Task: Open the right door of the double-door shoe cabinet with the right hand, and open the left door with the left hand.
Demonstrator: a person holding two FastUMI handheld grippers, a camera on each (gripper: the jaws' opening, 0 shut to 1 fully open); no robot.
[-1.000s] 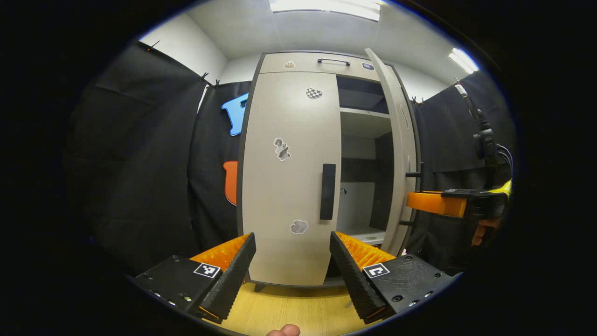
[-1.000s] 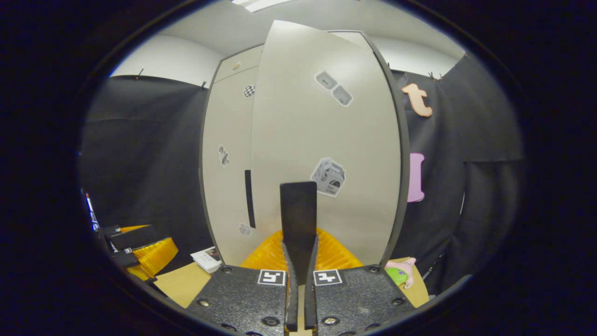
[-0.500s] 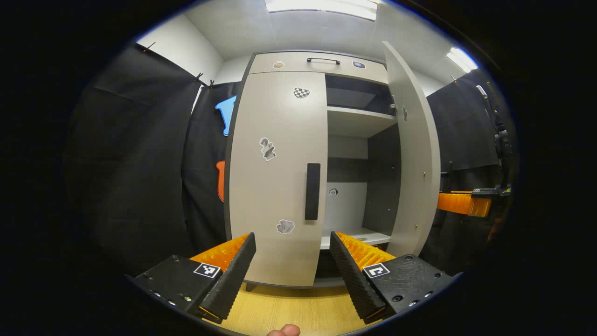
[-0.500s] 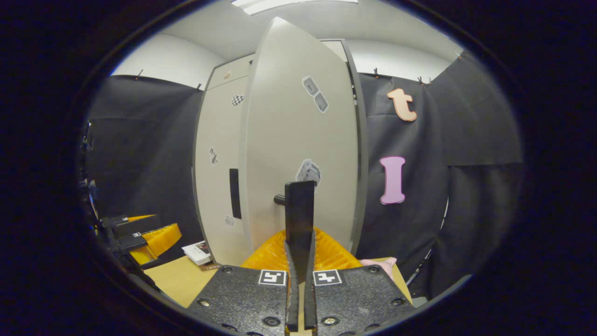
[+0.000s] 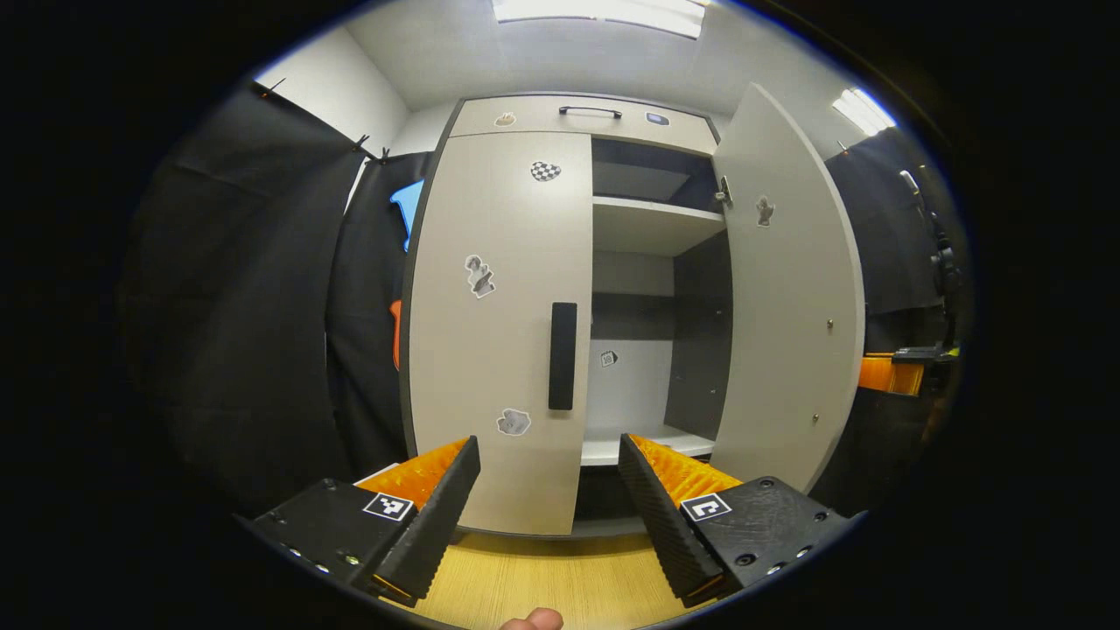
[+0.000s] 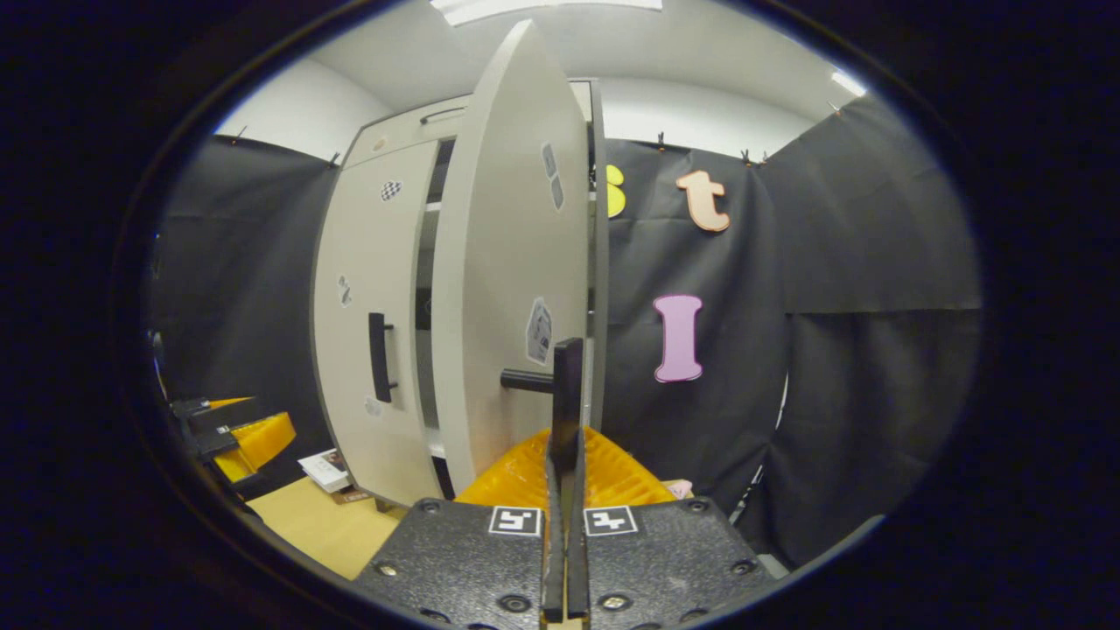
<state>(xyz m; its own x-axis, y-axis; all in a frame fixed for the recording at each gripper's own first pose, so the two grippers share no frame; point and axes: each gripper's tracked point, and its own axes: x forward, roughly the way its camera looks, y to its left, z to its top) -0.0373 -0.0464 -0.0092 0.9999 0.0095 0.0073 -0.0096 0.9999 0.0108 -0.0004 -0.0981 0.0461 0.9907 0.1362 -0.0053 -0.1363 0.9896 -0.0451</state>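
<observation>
At nine o'clock of the left gripper view, black booth cloth. Centre, the shoe cabinet point(image 5: 560, 118): left door point(image 5: 499, 324) shut, dark left door handle point(image 5: 563, 356) upright along its inner edge, small stickers point(image 5: 479, 275) on its face, too small to read. At one o'clock, an open bay with a shelf point(image 5: 652, 223) and a tiny unreadable tag on the back wall. At three o'clock, right door point(image 5: 787, 289) swung wide. At six o'clock, left gripper point(image 5: 549, 503) above the wooden table point(image 5: 542, 582), fingers point(image 5: 437, 516) spread wide apart, clear of the door, holding nothing.

At eight o'clock of the right gripper view, the other gripper far off. Centre, right door seen nearly edge-on, stickers on it illegible. At six o'clock, right gripper point(image 6: 566, 455) with fingers together, clamped on the right door handle point(image 6: 567, 385).
</observation>
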